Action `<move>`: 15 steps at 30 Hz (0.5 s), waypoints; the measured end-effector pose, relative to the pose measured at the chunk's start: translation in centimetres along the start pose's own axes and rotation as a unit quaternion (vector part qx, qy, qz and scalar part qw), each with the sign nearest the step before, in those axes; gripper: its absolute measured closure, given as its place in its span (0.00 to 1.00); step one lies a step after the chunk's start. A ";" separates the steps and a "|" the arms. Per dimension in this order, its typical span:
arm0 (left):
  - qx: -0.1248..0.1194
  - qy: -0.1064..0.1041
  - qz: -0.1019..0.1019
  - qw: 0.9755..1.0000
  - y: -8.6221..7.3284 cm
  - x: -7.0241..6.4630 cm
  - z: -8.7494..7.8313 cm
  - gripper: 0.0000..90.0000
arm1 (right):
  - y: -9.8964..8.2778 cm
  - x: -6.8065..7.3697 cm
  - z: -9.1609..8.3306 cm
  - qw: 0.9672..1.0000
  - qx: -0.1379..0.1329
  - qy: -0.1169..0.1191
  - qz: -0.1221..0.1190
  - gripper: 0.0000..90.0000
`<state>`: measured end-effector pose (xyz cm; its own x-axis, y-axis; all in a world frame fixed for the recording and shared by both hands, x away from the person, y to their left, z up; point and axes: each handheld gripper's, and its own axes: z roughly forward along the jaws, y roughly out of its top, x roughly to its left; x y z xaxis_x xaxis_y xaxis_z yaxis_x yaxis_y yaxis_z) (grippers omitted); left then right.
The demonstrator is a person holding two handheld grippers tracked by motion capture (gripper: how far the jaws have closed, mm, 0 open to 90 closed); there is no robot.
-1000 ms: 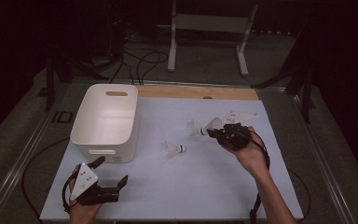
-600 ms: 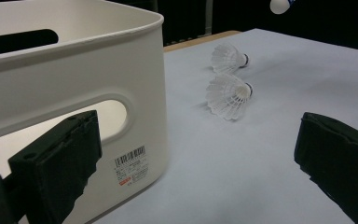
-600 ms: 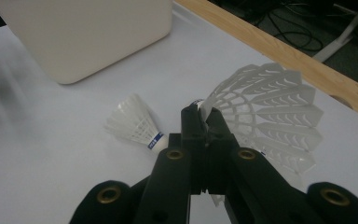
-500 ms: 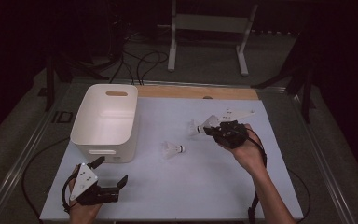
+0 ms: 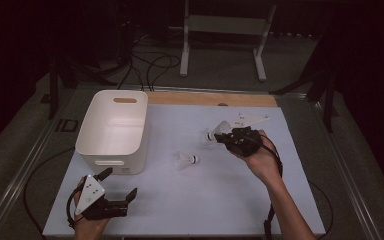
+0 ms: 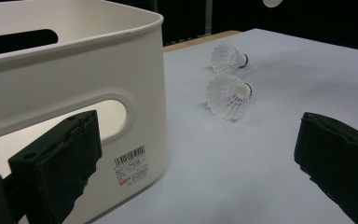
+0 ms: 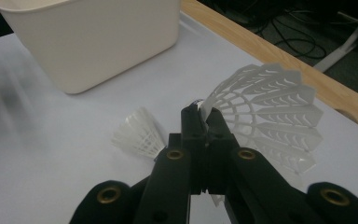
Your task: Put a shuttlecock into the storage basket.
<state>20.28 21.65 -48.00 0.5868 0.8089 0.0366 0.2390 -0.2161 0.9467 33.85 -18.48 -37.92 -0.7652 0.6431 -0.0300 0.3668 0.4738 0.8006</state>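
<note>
Above the table's right side, our right gripper (image 7: pixel 204 116) pinches a white plastic feathered shuttlecock (image 7: pixel 265 116); the left gripper (image 6: pixel 200 163) gapes empty; next, carry it to the white plastic bin (image 5: pixel 112 130).

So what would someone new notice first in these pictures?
Probably the right tongs, shut on a white shuttlecock at the table's right, its skirt fanned out beside the jaws. Next, the big white bin at the left, with a second shuttlecock lying on the table between them.

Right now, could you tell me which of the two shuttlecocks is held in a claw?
The shuttlecock nearer the table's far right, clamped by its skirt in the right claw; the other shuttlecock lies free mid-table.
</note>
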 end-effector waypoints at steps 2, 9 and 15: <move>-0.001 0.000 0.000 1.000 0.0 0.0 0.0 0.01 | 0.2 0.1 0.0 1.000 -0.001 0.000 0.000 1.00; 0.000 0.000 0.000 1.000 0.0 0.0 0.0 0.01 | 0.9 0.3 0.3 1.000 -0.002 0.003 -0.006 1.00; 0.000 0.000 0.000 1.000 0.0 0.0 0.0 0.01 | 1.3 0.4 0.6 1.000 -0.002 0.002 -0.010 1.00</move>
<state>20.29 21.70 -48.02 0.5861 0.8094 0.0366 0.2389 -0.2158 0.9468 34.37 -17.18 -37.25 -0.7743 0.6313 -0.0437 0.3494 0.4840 0.8023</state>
